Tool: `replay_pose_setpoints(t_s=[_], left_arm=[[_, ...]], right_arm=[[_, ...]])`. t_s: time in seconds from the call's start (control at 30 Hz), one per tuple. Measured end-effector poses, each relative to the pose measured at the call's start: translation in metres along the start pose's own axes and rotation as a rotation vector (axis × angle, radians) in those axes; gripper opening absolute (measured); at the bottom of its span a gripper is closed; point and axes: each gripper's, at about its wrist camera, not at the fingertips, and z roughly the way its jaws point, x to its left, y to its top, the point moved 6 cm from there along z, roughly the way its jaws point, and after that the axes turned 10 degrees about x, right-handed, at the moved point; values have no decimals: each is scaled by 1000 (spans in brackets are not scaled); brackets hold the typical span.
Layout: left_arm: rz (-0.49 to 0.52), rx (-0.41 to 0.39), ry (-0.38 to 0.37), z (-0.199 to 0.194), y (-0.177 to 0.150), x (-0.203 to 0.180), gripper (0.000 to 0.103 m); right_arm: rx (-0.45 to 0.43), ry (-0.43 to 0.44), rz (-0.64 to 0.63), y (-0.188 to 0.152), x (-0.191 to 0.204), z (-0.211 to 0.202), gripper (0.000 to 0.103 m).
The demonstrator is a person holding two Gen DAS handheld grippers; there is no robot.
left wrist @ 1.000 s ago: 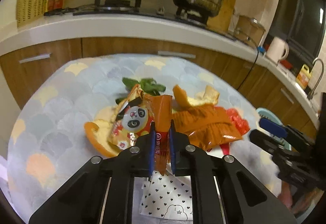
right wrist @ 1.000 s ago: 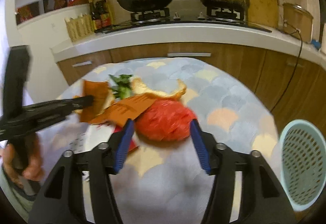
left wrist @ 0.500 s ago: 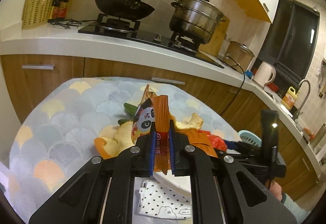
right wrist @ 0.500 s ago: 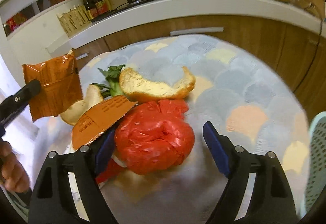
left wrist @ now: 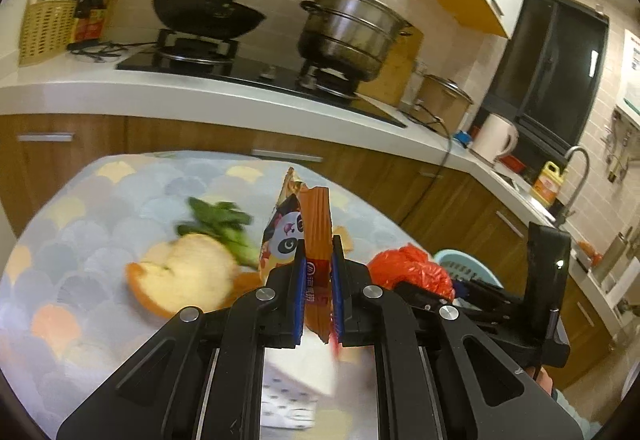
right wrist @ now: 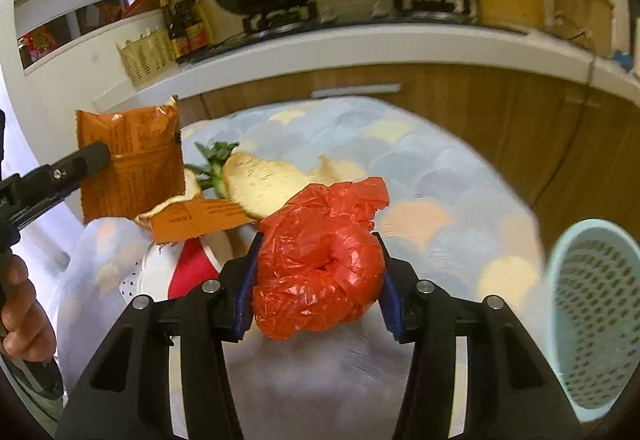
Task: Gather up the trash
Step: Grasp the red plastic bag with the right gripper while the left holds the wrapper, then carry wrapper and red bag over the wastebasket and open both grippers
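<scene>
so both grabs look done: left gripper [left wrist: 317, 280] pinches the orange wrapper [right wrist: 130, 164] above the table, right gripper [right wrist: 316, 280] squeezes the red bag [right wrist: 320, 260]. next i'd swing both to the blue basket [right wrist: 596, 320].

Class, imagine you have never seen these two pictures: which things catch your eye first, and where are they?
The crumpled red plastic bag sits front and centre, clamped in the right gripper above the table. At left, the left gripper holds up an orange snack wrapper. A pale blue perforated basket stands at the right edge.
</scene>
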Motion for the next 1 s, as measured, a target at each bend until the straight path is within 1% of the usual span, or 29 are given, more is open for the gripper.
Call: replay_pose_setpoints(t_s=[0.13, 0.3, 0.33, 0.43, 0.53, 0.63, 0.67, 0.77, 0.9, 1.0], left_arm=[[46, 14, -35, 9, -3, -31, 9], [154, 75, -70, 36, -8, -85, 9], [166, 81, -76, 40, -9, -93, 9], [196, 111, -108, 58, -10, -121, 9], [234, 131, -125, 74, -11, -149, 9], [271, 165, -151, 95, -14, -178, 9], [292, 188, -165, 105, -16, -191, 9], [335, 230, -178, 125, -22, -212, 9], [325, 318, -232, 161, -28, -233, 9], [321, 380, -250, 188, -38, -245, 9]], right_arm=[[-64, -34, 25, -2, -20, -35, 47], [-133, -102, 67, -10, -54, -74, 47], [-146, -108, 90, -13, -66, -82, 47], [-173, -170, 139, -24, -98, -102, 47], [-184, -196, 201, -35, -131, -117, 47], [-187, -239, 259, -47, -164, -128, 47], [-186, -255, 274, -52, -175, -131, 47], [-177, -289, 311, -66, -202, -138, 47], [-140, -325, 356, -82, -227, -135, 47], [-94, -322, 420, -98, -248, -122, 47]])
